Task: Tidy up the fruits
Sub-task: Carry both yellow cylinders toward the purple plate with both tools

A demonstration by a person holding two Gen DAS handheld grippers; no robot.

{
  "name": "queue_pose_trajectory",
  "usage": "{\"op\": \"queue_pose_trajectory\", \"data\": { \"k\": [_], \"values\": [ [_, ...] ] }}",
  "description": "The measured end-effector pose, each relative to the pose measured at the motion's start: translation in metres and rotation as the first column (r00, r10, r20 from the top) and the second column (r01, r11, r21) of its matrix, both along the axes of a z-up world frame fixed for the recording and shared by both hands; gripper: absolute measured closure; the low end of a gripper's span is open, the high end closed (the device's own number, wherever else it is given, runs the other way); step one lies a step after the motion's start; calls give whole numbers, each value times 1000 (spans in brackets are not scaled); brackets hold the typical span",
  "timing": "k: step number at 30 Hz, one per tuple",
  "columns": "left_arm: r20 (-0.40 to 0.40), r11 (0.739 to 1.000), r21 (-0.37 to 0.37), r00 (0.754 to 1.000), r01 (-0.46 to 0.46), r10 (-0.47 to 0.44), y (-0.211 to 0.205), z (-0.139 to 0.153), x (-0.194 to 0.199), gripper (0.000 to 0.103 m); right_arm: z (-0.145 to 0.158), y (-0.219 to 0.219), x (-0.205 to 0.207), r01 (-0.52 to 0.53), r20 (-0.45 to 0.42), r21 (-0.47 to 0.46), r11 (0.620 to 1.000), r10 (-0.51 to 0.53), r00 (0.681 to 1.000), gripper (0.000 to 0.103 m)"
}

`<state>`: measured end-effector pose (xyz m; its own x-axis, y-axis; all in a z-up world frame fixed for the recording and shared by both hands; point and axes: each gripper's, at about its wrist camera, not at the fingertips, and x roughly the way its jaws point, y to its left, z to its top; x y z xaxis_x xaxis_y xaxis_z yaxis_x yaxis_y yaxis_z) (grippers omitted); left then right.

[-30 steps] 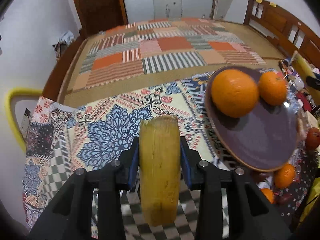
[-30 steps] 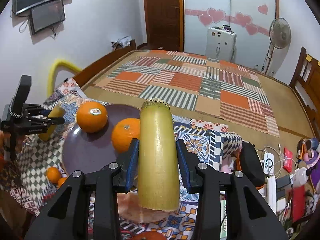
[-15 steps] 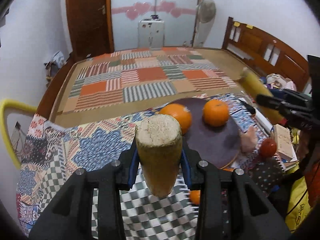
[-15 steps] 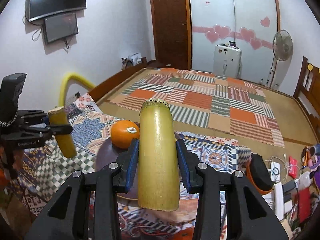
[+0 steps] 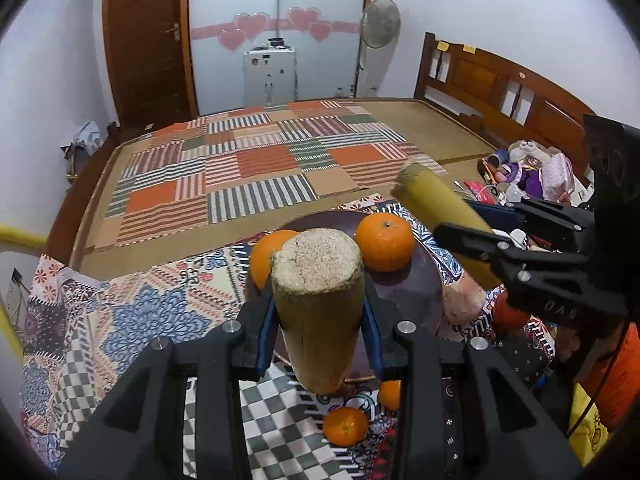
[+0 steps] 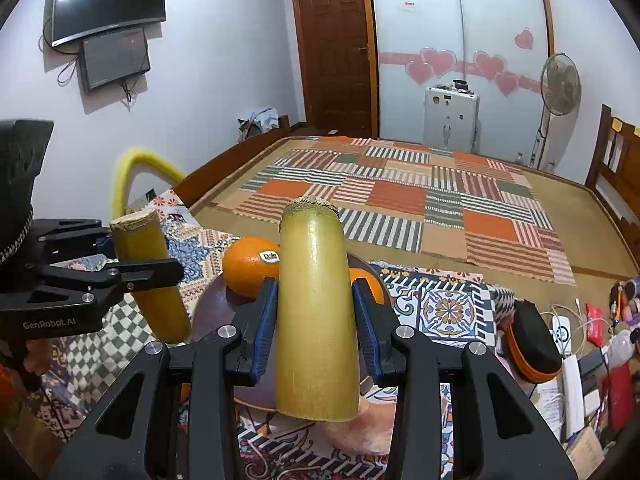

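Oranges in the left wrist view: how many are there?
4: two oranges on the dark plate, one partly behind the held stalk, one beside it; two smaller ones on the cloth below. Others may be hidden.

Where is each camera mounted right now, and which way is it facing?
Left wrist: on the left tool, looking down its fingers across the purple plate toward the door; its stalk piece fills the middle, right tool enters at right.
Right wrist: on the right tool, facing the same wall; left tool shows at left.
Shared: plate, oranges, striped mat, fan.
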<state>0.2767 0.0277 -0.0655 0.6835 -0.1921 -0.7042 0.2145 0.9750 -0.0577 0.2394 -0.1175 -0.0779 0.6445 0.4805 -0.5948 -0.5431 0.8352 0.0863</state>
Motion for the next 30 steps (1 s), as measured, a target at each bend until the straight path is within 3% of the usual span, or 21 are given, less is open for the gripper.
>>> {"op": "queue_pose_trajectory", "data": {
  "k": [10,25,30],
  "values": [
    [-54,1000,-25,999,1,-2,-9,-24,23,66,-19,12,2,-7,-11,-24,1000,7,1000,68],
    [-89,996,-91,996,-3,-5,-1,-27,44,66,-32,34,6,-29,-14,-97,995,28,1000,68],
    [-88,997,-79,996,4,-11,-4,-27,45,66,-32,33,7,-40,-22,-88,995,38,999,68]
  ]
}}
